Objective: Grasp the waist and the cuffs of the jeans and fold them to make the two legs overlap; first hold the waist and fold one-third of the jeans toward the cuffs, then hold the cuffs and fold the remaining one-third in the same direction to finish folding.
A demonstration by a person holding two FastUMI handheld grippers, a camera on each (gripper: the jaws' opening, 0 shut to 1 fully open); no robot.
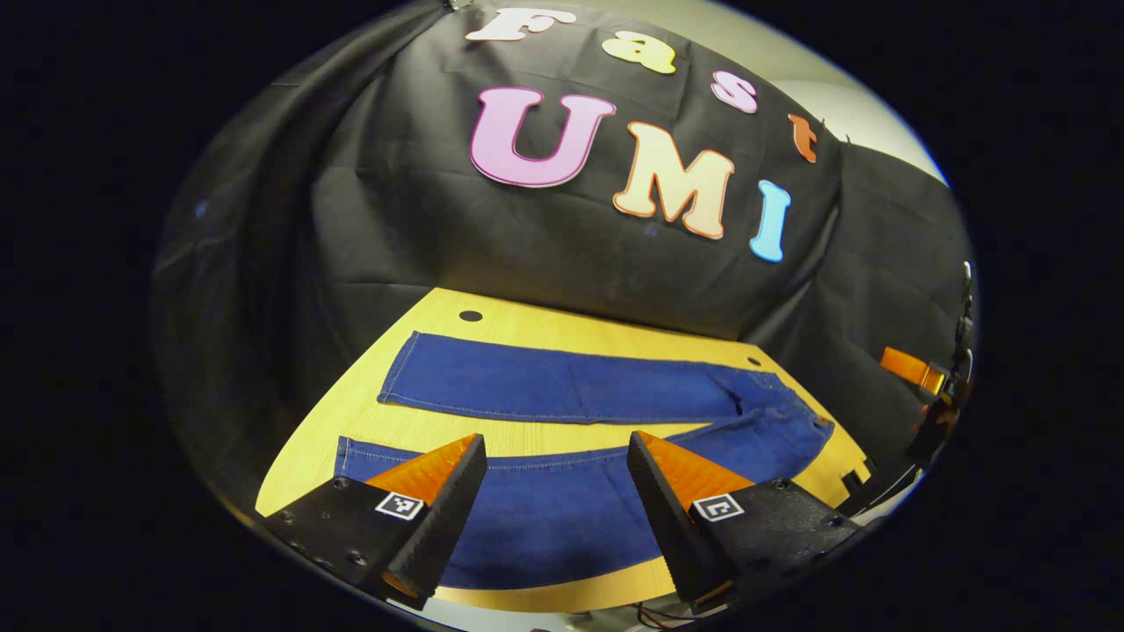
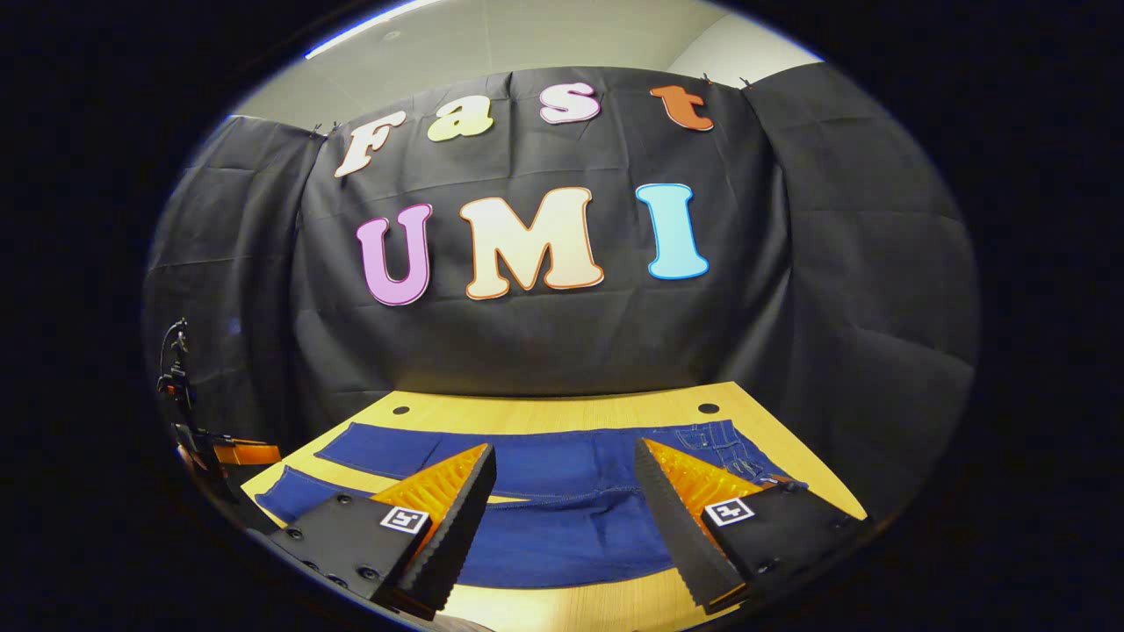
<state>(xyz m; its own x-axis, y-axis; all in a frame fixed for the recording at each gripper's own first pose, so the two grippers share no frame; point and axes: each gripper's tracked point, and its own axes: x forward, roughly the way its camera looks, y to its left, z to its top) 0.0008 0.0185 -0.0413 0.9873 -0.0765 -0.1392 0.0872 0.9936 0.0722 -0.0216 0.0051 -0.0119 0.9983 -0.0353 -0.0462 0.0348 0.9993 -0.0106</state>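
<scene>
Clearly nothing is folded yet: the dark blue denim jeans [image 1: 571,386] lie spread on the pale wooden surface [image 1: 369,404], legs apart. Both the left hand-held gripper [image 1: 558,491] and the right hand-held gripper [image 2: 565,500] hover spread and empty above the jeans' near leg, so the next move likely calls for pinching waist and cuff.

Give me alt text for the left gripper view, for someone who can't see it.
Blue jeans lie flat and unfolded on a wooden table, legs spread apart, cuffs at left, waist at right. The left gripper hangs open above the near leg, holding nothing.
</scene>
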